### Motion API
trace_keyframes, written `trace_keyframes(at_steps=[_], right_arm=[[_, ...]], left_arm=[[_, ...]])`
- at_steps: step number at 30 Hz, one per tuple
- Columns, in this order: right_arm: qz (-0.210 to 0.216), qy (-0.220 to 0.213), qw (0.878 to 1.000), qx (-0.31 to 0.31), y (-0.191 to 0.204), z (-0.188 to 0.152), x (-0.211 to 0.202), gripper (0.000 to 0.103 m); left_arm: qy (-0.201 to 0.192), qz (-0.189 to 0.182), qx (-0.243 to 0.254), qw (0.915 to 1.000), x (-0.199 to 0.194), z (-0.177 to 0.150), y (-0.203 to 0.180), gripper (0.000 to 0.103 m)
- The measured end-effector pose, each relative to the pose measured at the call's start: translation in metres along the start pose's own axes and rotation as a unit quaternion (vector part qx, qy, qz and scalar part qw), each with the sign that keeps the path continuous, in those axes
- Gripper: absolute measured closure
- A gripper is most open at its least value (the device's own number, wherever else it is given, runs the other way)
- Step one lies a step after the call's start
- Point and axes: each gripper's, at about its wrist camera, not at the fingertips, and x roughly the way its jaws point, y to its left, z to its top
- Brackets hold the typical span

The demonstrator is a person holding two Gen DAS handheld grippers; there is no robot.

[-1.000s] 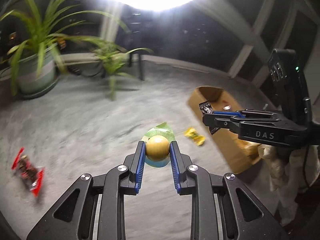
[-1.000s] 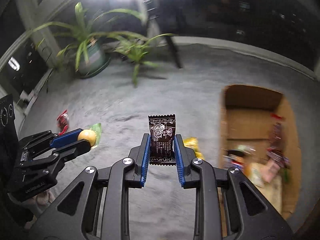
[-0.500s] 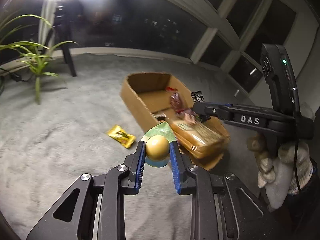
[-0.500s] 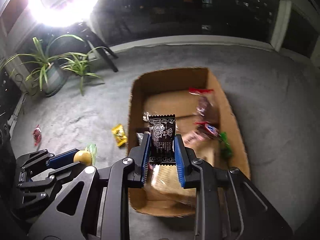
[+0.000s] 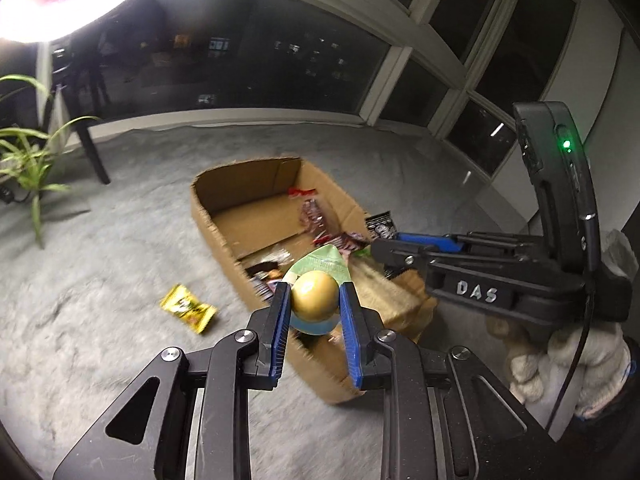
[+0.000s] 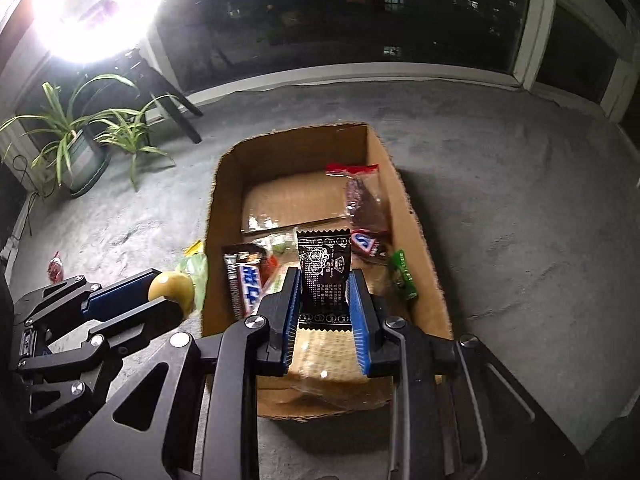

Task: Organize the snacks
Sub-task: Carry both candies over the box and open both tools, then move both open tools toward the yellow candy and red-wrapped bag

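My left gripper [image 5: 314, 300] is shut on a round yellow snack in a green wrapper [image 5: 314, 296] and holds it over the near left edge of the cardboard box [image 5: 212, 216]. My right gripper [image 6: 325, 300] is shut on a black candy packet [image 6: 324, 276] and holds it above the inside of the box [image 6: 212, 216]. The box holds several snacks, among them a chocolate bar [image 6: 244, 284], a red-topped bag [image 6: 362, 204] and a cracker pack [image 6: 324, 360]. The left gripper [image 6: 168, 292] also shows in the right wrist view, left of the box.
A yellow packet [image 5: 188, 308] lies on the grey carpet left of the box. A red packet [image 6: 55, 270] lies further left. Potted plants [image 6: 76, 144] stand at the back left beside a black stand leg [image 5: 90, 148]. Dark windows ring the room.
Both grippers have swung right, from the open carpet to the box, each still holding its snack. The right gripper now hangs over the inside of the box.
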Motion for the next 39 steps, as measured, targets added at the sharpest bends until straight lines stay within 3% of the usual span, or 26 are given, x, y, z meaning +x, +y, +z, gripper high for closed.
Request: trace_keyframes(at_steps=[10, 20, 28, 33, 39], right_arm=[[-0.023, -0.007, 1.0, 0.012, -0.015, 0.0, -0.006, 0.075], [0.012, -0.029, 0.999, 0.019, 0.002, -0.006, -0.027, 0.075], [0.073, -0.032, 0.997, -0.014, 0.049, -0.011, -0.036, 0.075], [0.104, -0.023, 0.993, -0.05, 0.089, -0.016, -0.029, 0.075], [0.136, -0.003, 0.987, -0.087, 0.131, -0.024, -0.018, 0.073]], left_arm=[[0.003, 0.005, 0.02, 0.9998, 0.011, 0.01, -0.013, 0.075], [-0.024, 0.035, -0.008, 0.9991, -0.035, -0.002, 0.025, 0.075], [-0.067, 0.106, -0.051, 0.9908, -0.11, -0.027, 0.087, 0.075], [-0.08, 0.163, -0.075, 0.9804, -0.151, -0.052, 0.123, 0.075], [-0.071, 0.239, -0.069, 0.9661, -0.18, -0.075, 0.135, 0.075]])
